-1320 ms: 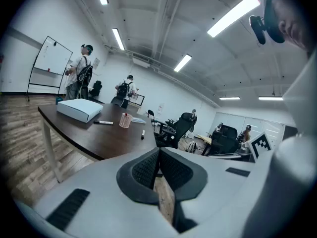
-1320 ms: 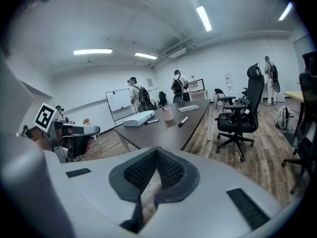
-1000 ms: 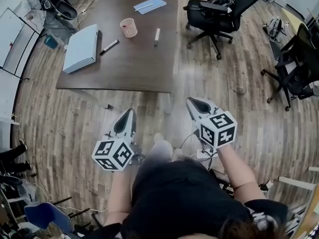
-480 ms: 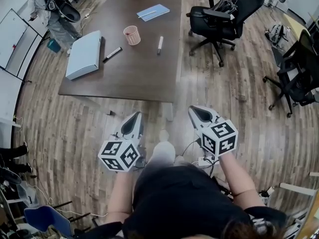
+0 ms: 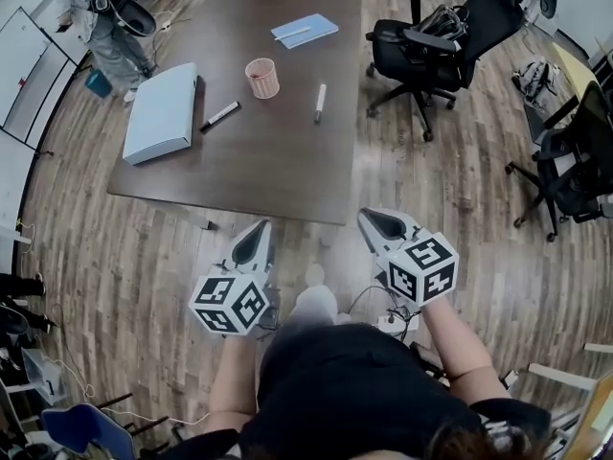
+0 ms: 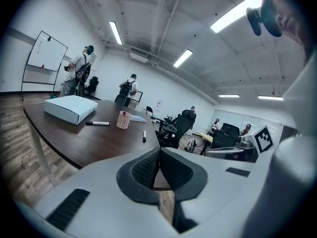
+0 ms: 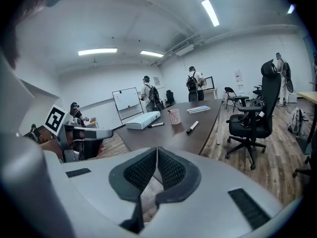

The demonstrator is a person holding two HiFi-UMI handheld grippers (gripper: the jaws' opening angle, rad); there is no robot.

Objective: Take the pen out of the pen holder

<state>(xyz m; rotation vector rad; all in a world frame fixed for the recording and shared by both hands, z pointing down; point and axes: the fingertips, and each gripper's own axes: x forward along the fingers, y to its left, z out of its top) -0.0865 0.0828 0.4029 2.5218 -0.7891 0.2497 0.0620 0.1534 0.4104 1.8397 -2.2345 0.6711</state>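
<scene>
Plank floor (image 5: 124, 247), dark table (image 5: 268, 151), black office chairs (image 5: 431, 51) — strip lights (image 6: 115, 32) overhead.

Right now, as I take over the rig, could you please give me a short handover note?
Left hand-held gripper: shut, empty, over the floor short of the table.
Right hand-held gripper: shut, empty, alongside the left one.
Pink mesh pen holder: upright on the table, no pen showing above its rim.
In the head view, one marker lies left of it, by the white box. Another marker lies to its right.
Done: nothing gripped. Whether either marker came from the holder cannot be told.
Left: step up to the table, check the holder and lift out any pen.
</scene>
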